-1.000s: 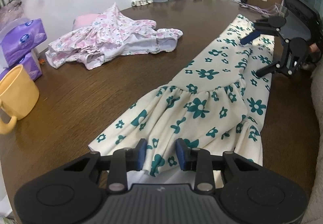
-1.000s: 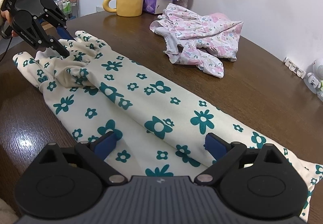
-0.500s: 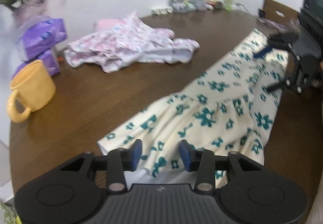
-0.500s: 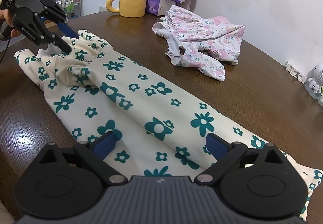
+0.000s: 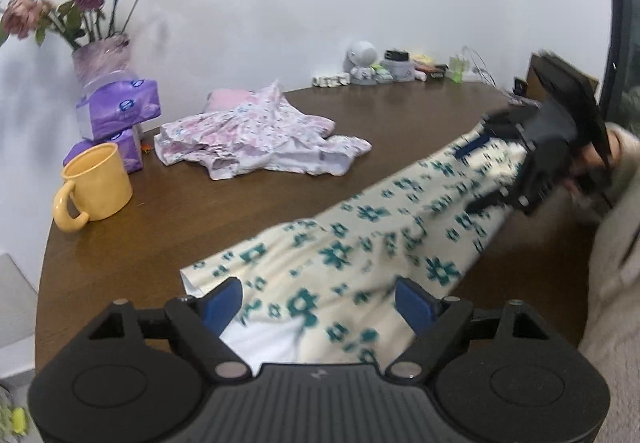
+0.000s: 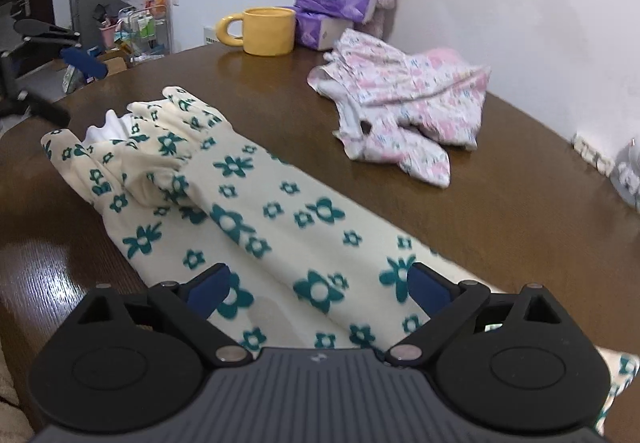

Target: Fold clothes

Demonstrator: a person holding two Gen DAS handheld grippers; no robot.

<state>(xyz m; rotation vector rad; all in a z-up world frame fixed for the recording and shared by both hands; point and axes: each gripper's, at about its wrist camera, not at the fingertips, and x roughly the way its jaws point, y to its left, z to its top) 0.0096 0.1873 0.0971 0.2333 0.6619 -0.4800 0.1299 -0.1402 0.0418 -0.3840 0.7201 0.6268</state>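
Note:
A long cream garment with teal flowers [image 5: 360,235] lies folded into a strip across the brown table [image 5: 400,115]. My left gripper [image 5: 320,303] stands wide open just above its ruffled hem end, holding nothing. In the right wrist view the same cream garment [image 6: 260,219] runs away from my right gripper [image 6: 319,289], which is open over its other end. The right gripper [image 5: 476,175] shows blurred at the far end in the left wrist view. The left gripper [image 6: 68,85] hangs off the table's left edge, clear of the cloth. A crumpled pink floral garment [image 5: 260,135] [image 6: 404,103] lies apart.
A yellow mug [image 5: 98,183] [image 6: 268,31], purple tissue packs [image 5: 120,107] and a vase of flowers [image 5: 102,57] stand at one table end. Small items [image 5: 384,67] line the wall. A person's sleeve [image 5: 612,147] is behind the right gripper.
My left gripper went from narrow around the hem to wide open and drew back off the cloth. The right gripper stayed open and rose a little over its end.

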